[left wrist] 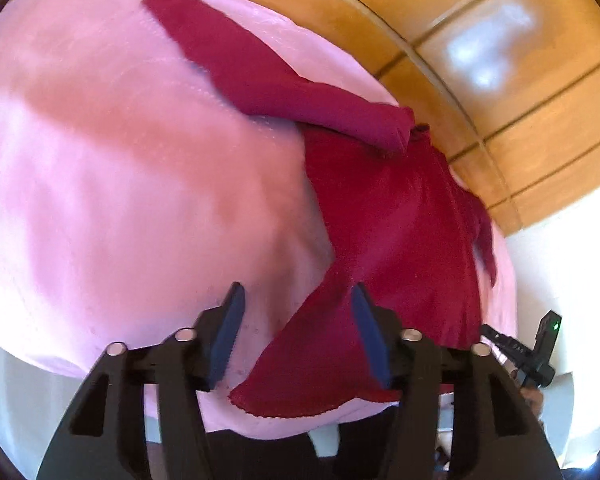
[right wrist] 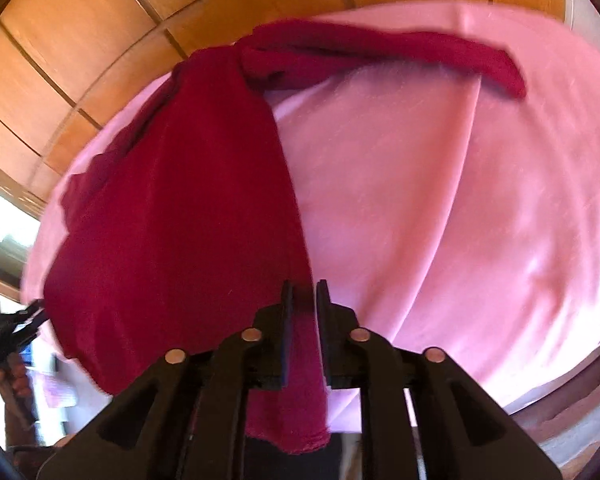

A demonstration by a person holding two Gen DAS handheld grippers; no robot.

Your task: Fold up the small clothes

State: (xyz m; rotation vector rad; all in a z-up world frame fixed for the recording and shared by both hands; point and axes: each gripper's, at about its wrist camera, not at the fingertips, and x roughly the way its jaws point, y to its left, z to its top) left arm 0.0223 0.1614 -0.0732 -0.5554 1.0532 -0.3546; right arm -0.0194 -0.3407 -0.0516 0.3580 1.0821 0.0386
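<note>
A dark red garment point(left wrist: 396, 216) lies on a pink cloth point(left wrist: 120, 168) that covers the table. One long sleeve point(left wrist: 252, 64) stretches away across the pink cloth. My left gripper point(left wrist: 298, 304) is open just above the garment's near edge, with its right finger over the red fabric. In the right wrist view the same garment point(right wrist: 172, 216) hangs and drapes from my right gripper point(right wrist: 305, 300). That gripper's jaws are nearly closed on a strip of the garment's edge point(right wrist: 300, 360). The sleeve point(right wrist: 420, 60) trails off to the far right.
An orange tiled floor point(left wrist: 520, 80) lies beyond the table's glass rim point(left wrist: 440, 76). The other gripper shows at the right edge of the left wrist view point(left wrist: 528, 356) and at the left edge of the right wrist view point(right wrist: 4, 332).
</note>
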